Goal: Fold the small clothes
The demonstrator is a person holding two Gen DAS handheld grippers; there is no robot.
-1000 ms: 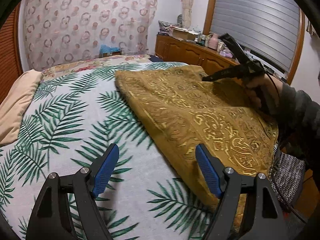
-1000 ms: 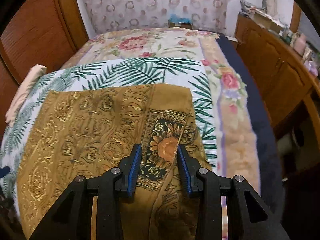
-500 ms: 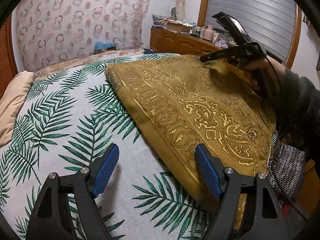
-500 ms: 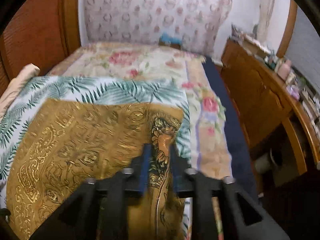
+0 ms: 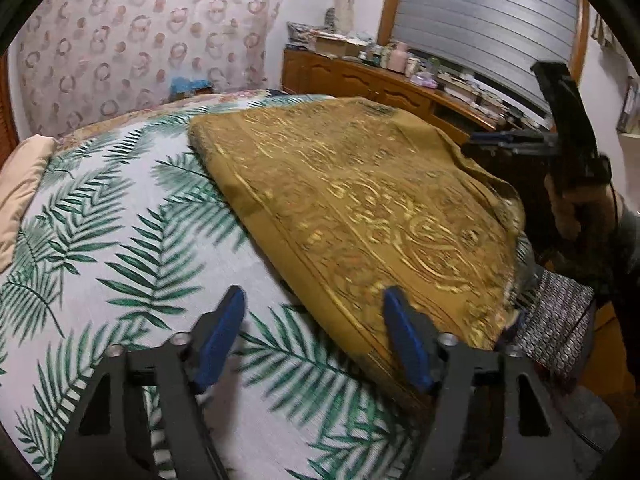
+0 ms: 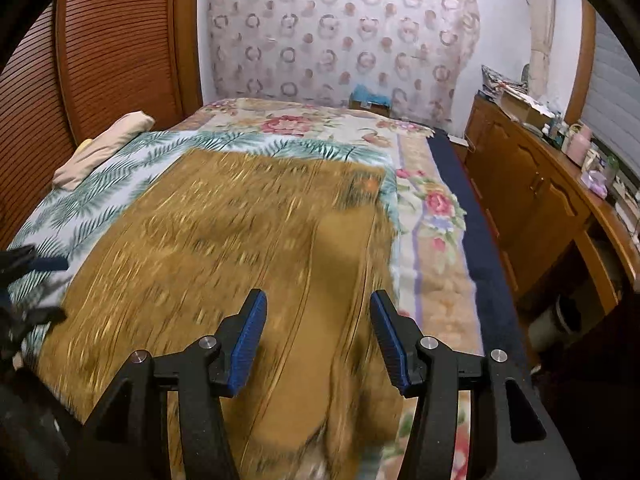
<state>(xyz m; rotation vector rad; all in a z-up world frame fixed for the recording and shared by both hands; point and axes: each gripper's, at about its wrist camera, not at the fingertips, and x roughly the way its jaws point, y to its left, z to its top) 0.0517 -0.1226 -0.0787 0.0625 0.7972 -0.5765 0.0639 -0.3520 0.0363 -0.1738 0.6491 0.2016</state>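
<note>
Since the earlier frames, the right tongs [image 6: 318, 334] are no longer pinching the mustard-yellow woven cloth with the gold paisley pattern [image 6: 224, 240]; their blue fingers are now standing wide apart above it and holding nothing. The left tongs [image 5: 314, 338] are also gaping and empty, as before, but they are now sitting closer to the cloth, with the thick folded edge [image 5: 340, 312] running between their two fingers. The cloth is lying flat on the white bedspread with green palm leaves [image 5: 120, 240], spreading ahead of the right tongs and ahead and to the right of the left tongs. It is looking soft but rather heavy and dense, already in two or more layers, so it is probably draping slowly and not slipping much. I am judging that the best hold is at a near corner, taking all layers together, one corner for each tongs.
</note>
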